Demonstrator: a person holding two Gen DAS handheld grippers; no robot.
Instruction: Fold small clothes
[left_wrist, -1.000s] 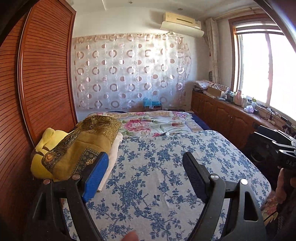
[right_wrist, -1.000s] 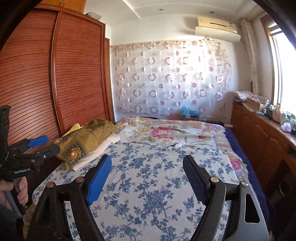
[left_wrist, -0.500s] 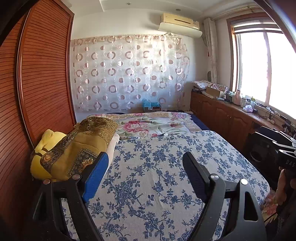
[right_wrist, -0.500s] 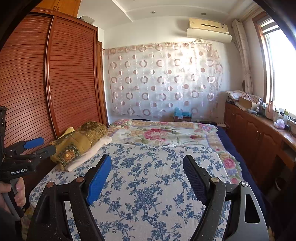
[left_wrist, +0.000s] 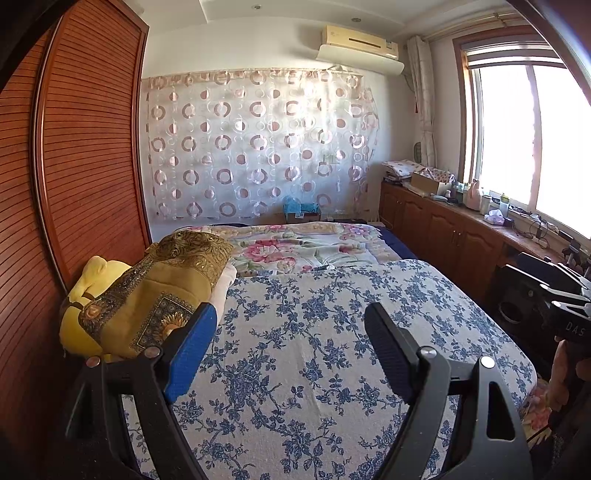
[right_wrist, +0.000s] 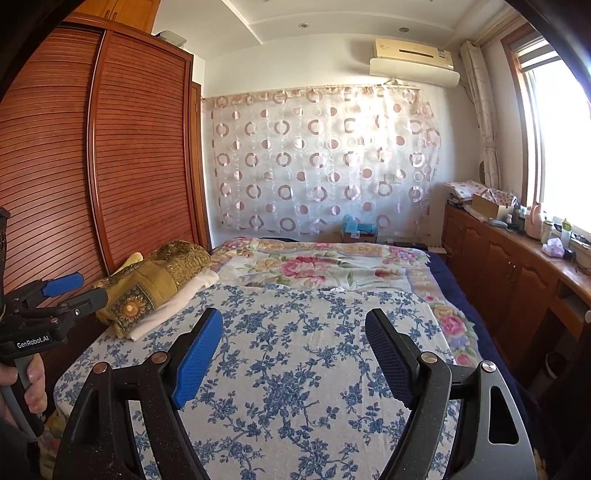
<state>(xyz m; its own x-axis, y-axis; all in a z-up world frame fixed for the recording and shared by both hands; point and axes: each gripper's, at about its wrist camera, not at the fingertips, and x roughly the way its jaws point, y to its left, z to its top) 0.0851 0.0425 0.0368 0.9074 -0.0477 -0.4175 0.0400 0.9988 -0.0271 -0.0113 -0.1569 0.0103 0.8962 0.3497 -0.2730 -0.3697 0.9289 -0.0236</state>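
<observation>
Both the left gripper (left_wrist: 291, 343) and the right gripper (right_wrist: 293, 343) are held above the bed (right_wrist: 295, 369) with jaws spread and nothing pinched. No small garment is seen on the blue-flowered sheet (left_wrist: 314, 350); only a gold-patterned cloth bundle (left_wrist: 159, 295) is seen at the left edge, so the step cannot be judged.

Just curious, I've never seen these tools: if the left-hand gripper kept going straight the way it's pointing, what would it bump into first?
Probably the blue-flowered bedspread. The left gripper is open, holds nothing, and seems to aim slightly downward over the bed. Depth is unclear; on a flatter line it might reach the pink floral quilt first.
</observation>
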